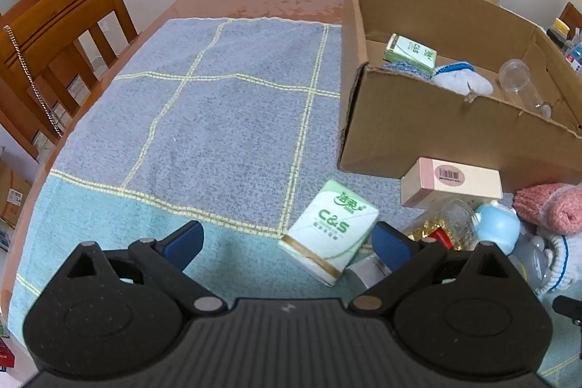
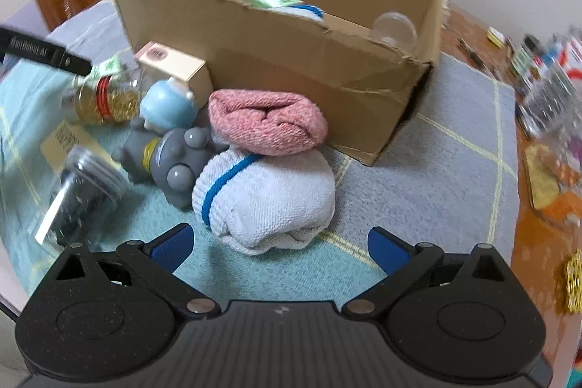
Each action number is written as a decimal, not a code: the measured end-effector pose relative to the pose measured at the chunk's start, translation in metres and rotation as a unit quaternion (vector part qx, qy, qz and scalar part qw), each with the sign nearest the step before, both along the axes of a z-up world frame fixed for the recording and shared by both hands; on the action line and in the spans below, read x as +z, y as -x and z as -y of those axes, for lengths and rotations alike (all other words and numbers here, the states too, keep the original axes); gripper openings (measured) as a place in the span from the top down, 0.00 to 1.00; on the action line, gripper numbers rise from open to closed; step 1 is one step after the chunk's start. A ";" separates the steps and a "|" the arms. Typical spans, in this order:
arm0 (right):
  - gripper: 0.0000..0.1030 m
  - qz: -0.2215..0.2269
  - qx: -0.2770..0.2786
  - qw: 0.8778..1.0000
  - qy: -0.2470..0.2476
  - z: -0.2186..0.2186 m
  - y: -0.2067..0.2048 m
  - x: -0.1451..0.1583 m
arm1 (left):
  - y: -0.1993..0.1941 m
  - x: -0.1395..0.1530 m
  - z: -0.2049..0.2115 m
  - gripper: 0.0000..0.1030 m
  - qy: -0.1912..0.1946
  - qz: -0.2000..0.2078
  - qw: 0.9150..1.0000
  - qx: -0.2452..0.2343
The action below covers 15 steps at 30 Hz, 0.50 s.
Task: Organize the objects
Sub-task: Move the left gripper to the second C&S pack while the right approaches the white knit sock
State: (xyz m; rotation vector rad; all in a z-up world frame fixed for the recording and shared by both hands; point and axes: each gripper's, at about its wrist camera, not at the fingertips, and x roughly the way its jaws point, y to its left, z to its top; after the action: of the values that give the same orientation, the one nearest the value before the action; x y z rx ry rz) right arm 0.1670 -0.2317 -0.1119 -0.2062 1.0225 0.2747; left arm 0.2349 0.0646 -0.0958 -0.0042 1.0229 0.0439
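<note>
The cardboard box [image 2: 276,60] stands on my table's blue checked cloth [image 1: 218,119], with a tissue pack, a rolled sock and what looks like a clear cup inside. Against the box's near wall lie a pink knit roll [image 2: 267,122] atop a white sock bundle [image 2: 265,202]. My right tongs [image 2: 280,248] gape empty before that bundle; my left tongs [image 1: 287,240] spread wide beside a green tissue pack [image 1: 329,230].

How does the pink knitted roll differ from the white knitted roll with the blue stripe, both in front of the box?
The pink knitted roll is plain pink; the white knitted roll has a blue stripe. The pink one looks smaller and rests on top, leaning against the cardboard box; the white one lies on the towel, nearer the open right gripper. Both are rolled knitwear, still outside the box.
</note>
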 end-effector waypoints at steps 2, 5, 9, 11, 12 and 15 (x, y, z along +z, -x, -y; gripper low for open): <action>0.00 0.002 0.013 1.000 0.010 -0.001 -0.002 -0.005 | -0.001 -0.003 0.002 0.04 -0.001 -0.001 1.000 -0.003; 0.00 0.000 0.022 1.000 0.007 -0.003 -0.008 -0.011 | -0.005 -0.008 0.004 0.04 -0.003 -0.002 1.000 -0.004; 0.00 -0.004 0.029 1.000 0.002 -0.006 -0.015 -0.015 | -0.013 -0.017 0.004 0.04 -0.004 -0.018 1.000 -0.009; 0.00 -0.008 0.036 0.999 -0.001 -0.008 -0.018 -0.017 | -0.014 -0.018 0.002 0.04 0.000 -0.020 1.000 -0.018; 0.00 -0.011 0.039 0.999 0.000 -0.008 -0.020 -0.018 | -0.013 -0.018 0.001 0.04 0.002 -0.021 0.999 -0.024; 0.00 -0.019 0.045 0.999 -0.008 -0.006 -0.023 -0.021 | -0.011 -0.020 -0.004 0.04 0.011 -0.029 0.999 -0.040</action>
State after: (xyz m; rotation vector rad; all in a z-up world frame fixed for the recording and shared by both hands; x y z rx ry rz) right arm 0.1905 -0.2260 -0.1325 -0.2340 1.0500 0.3688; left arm 0.2454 0.0686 -0.1161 0.0169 1.0813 -0.0402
